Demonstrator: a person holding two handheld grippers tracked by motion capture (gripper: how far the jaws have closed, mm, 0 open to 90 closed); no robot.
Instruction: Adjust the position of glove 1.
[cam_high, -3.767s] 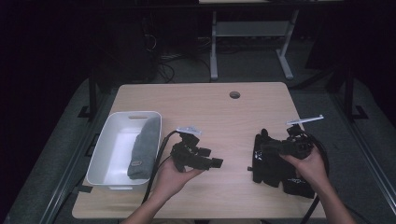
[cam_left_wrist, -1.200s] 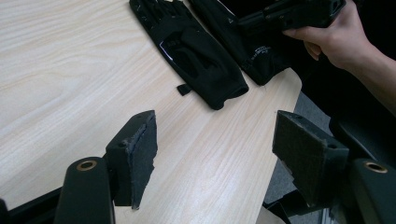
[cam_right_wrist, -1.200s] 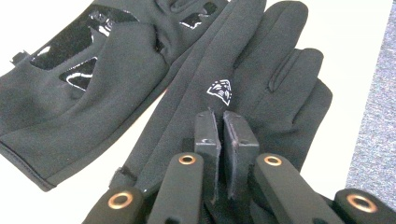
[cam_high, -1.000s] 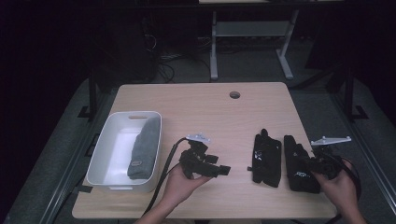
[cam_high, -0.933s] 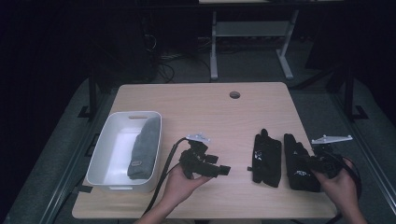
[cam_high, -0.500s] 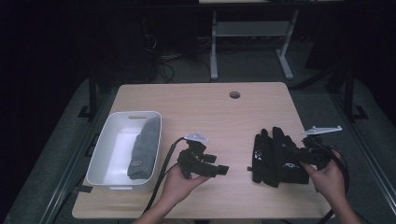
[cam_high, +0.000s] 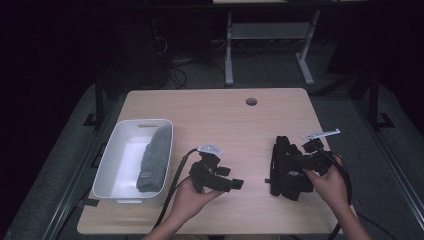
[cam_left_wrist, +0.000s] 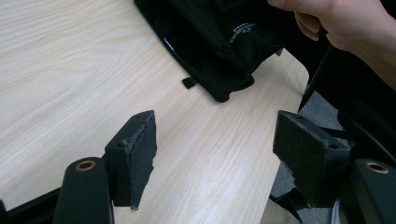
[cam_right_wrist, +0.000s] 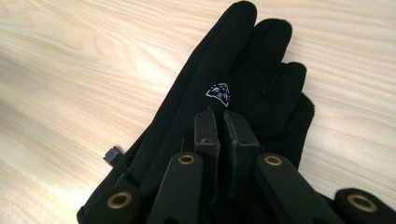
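Observation:
Two black gloves (cam_high: 285, 167) lie together on the right half of the wooden table (cam_high: 220, 120), one over the other. My right gripper (cam_high: 296, 163) reaches in from the right and is shut on the upper glove. In the right gripper view its pads (cam_right_wrist: 223, 119) meet on the black fabric, just below a small white logo on the glove (cam_right_wrist: 233, 56). My left gripper (cam_high: 235, 184) is held in a hand near the table's front middle, pointing right. Its jaws stand open (cam_left_wrist: 215, 140) over bare wood with nothing between them, and the gloves (cam_left_wrist: 219, 42) lie ahead of it.
A white bin (cam_high: 117, 150) stands at the front left of the table with a grey folded cloth item (cam_high: 152, 160) inside. A round cable hole (cam_high: 251, 101) sits near the far edge. The person's right hand (cam_left_wrist: 345, 23) is beside the gloves.
The right gripper has moved left from near the table's right edge, carrying one black glove onto the other. The left gripper has stayed in place, open.

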